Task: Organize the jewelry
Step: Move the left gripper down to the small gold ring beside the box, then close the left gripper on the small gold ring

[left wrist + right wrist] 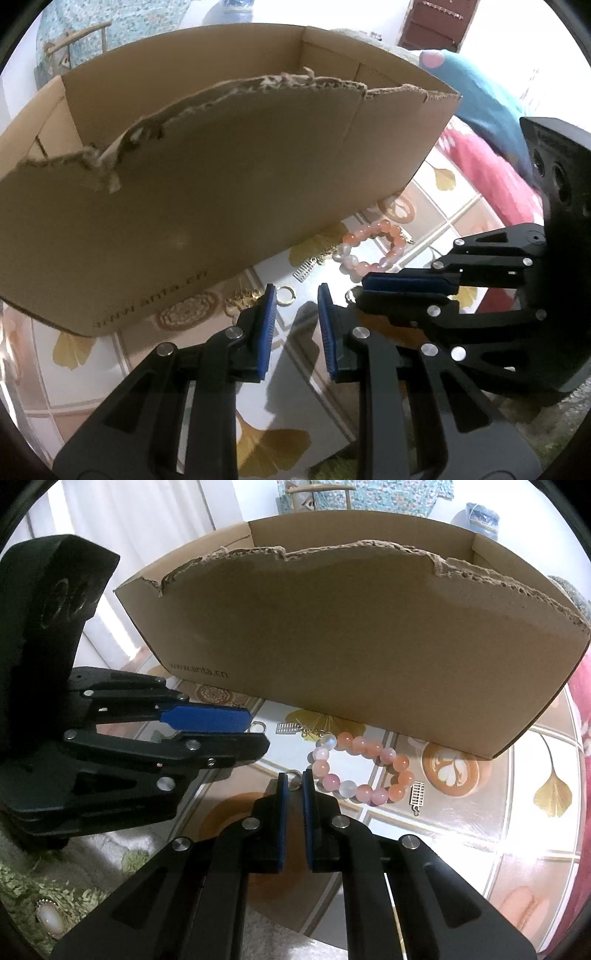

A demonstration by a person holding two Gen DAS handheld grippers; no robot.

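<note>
Two grippers meet by the box [351, 646]: the right gripper [294, 786] pinches a small ring [294, 781] at the bracelet's [364, 771] nine o'clock, the left gripper [297, 302] spread empty; that thin hold could slip.

Bead bracelet [360, 771]: pink, orange and white round beads, closed loop, lying flat on the patterned table just in front of the cardboard box [351, 646]. Box upright, open-topped, torn front rim. 1 small metal ring [294, 778] sits at the right gripper's [294, 788] fingertips.
</note>
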